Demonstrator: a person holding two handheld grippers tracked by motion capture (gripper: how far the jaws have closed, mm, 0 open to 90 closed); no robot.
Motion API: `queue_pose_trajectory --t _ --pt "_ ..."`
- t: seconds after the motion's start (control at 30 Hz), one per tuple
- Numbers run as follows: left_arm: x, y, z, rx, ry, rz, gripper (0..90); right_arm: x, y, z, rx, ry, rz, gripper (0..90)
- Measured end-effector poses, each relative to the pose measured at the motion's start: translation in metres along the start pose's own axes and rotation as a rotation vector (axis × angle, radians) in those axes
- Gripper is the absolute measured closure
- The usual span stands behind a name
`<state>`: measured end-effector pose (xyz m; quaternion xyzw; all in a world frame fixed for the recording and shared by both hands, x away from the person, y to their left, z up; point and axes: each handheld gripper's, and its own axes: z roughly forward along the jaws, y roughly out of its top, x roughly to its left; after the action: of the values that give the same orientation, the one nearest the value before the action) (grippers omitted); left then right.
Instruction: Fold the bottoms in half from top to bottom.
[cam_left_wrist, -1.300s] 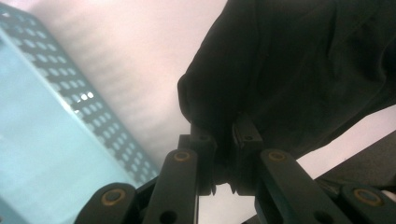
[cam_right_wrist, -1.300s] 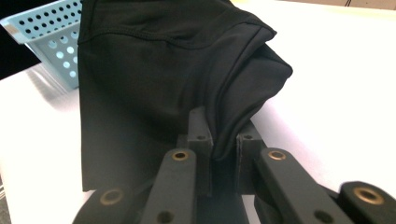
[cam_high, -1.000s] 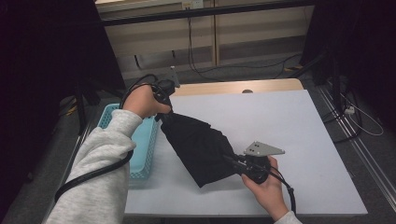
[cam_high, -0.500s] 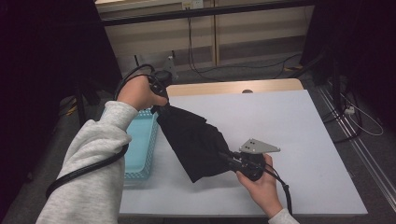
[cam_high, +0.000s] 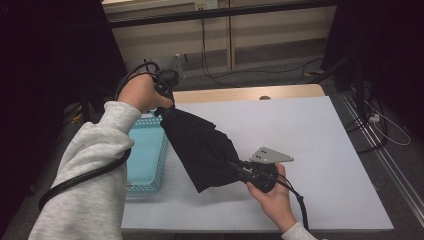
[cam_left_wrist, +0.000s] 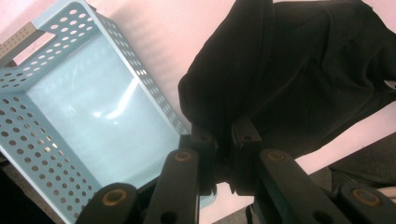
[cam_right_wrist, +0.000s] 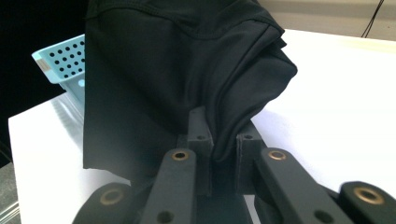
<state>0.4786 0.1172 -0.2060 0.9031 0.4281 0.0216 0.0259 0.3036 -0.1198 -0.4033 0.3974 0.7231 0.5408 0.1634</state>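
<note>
High view first, nearest the person: the right hand (cam_high: 272, 197) comes in from the bottom edge and holds the right gripper (cam_high: 239, 168) low over the white table (cam_high: 320, 150), with its grey three-cornered plate (cam_high: 270, 155) on top and a cable trailing back toward the wrist. Its jaws are closed on the lower corner of a black cloth (cam_high: 202, 147). From there the cloth stretches up and away to the left, hanging in folds, its lowest edge just above or touching the tabletop; which of the two cannot be told.

At the far upper end of the cloth, the left hand (cam_high: 140, 92), in a grey sleeve (cam_high: 95, 165), holds the left gripper (cam_high: 165, 107) raised above the table's far left corner. That gripper's jaws are clamped on the cloth's top corner, and a thick black cable loops down along the forearm. Under this arm, at the table's left edge, stands a light blue perforated basket (cam_high: 160, 165).

Right gripper view, looking along its jaws: the two black pads pinch a folded hem of the black cloth (cam_right_wrist: 187, 65), which rises above them; the blue basket (cam_right_wrist: 63, 60) sits behind it on the left.

Left gripper view, looking down: the jaws are shut on a bunched edge of the black cloth (cam_left_wrist: 299, 74), which drapes away over the table to the right, while the basket (cam_left_wrist: 70, 154) lies just beside it.
</note>
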Motion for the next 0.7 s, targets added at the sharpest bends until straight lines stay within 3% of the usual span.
queue_pose_trajectory --t 0.7 --pt "0.009 -0.006 -0.026 -0.013 0.026 -0.012 82.8 0.01 0.012 0.011 -0.028 0.026 -0.023 81.6"
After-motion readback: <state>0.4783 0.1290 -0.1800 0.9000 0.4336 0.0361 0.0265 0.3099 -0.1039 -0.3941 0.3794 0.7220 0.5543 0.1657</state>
